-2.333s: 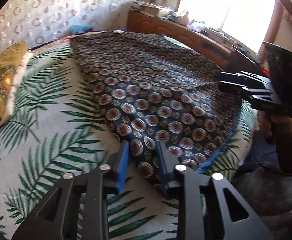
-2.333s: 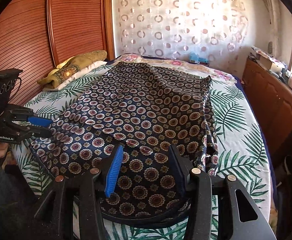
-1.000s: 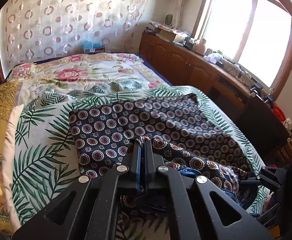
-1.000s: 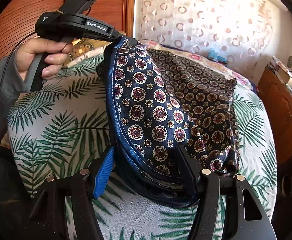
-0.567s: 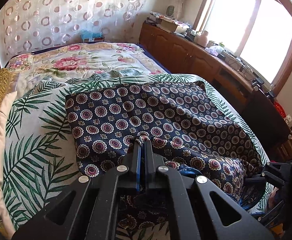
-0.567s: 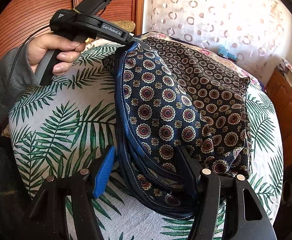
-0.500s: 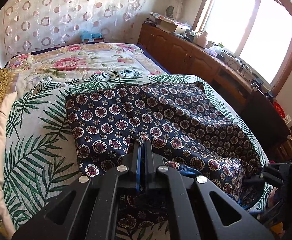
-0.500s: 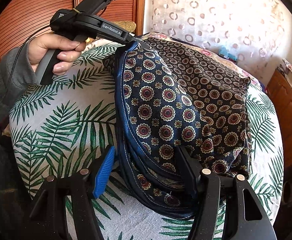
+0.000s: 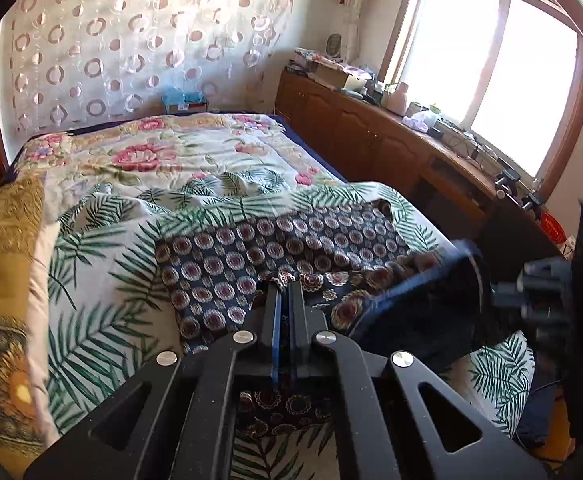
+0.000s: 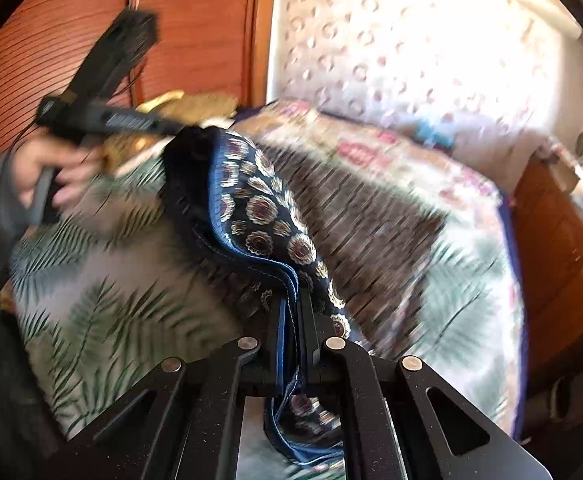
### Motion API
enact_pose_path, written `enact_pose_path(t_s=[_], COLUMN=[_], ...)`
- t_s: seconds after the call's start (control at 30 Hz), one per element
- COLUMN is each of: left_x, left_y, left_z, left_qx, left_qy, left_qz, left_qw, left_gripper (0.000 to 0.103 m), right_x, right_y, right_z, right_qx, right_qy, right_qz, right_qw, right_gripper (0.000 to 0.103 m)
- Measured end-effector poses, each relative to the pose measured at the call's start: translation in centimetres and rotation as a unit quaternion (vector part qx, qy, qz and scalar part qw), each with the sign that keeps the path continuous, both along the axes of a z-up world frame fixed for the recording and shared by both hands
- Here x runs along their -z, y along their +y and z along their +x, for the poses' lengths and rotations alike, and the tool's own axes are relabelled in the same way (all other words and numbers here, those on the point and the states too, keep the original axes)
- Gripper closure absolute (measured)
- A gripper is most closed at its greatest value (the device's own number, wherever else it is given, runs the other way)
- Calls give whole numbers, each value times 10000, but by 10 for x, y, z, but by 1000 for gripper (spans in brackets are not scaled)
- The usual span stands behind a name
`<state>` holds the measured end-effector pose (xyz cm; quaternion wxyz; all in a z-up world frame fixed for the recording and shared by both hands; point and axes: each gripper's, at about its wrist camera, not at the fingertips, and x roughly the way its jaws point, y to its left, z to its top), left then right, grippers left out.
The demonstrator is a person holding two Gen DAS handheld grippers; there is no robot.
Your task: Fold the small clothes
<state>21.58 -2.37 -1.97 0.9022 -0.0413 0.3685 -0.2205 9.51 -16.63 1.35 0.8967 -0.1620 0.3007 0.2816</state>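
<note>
Both tongs are clamping the patterned garment (image 9: 275, 256): left gripper (image 9: 285, 292) and right gripper (image 10: 296, 300) pinching its blue-trimmed hem, lifting it off the bed (image 9: 103, 320) near the foot edge.

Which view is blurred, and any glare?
Right wrist: heavy motion smear over the bed and curtain; the cloth by the tongs stays fairly sharp. Left wrist: mostly sharp, the window blown out, the right tongs blurred.

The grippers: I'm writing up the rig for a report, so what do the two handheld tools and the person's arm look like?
The left gripper and right gripper are matte black angular linkages with silver pivot rivets; each has a blue pad on one finger. In the right wrist view the left tool shows white lettering, too blurred to read. The left hand is bare, with a grey sleeve.
</note>
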Motion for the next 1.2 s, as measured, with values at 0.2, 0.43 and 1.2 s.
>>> enact_pose_path(t_s=[0.2,0.43,1.2], left_x=[-3,-1,31], left_y=[8,15,37], left_z=[12,11,53], left_qx=[-148,-480,-683], left_qy=[31,-131,57], left_qz=[9,212,392], left_qw=[9999,9985,9969], left_gripper=[100,91,24], right_x=[-19,-7,10], right_y=[-6,8,35], right_z=[49,85,175], right_qx=[192,17,343], right_qy=[-232,-135,9], right_qz=[98,233,-37], right_qw=[9995,9996,9994], right_gripper=[99,99,60])
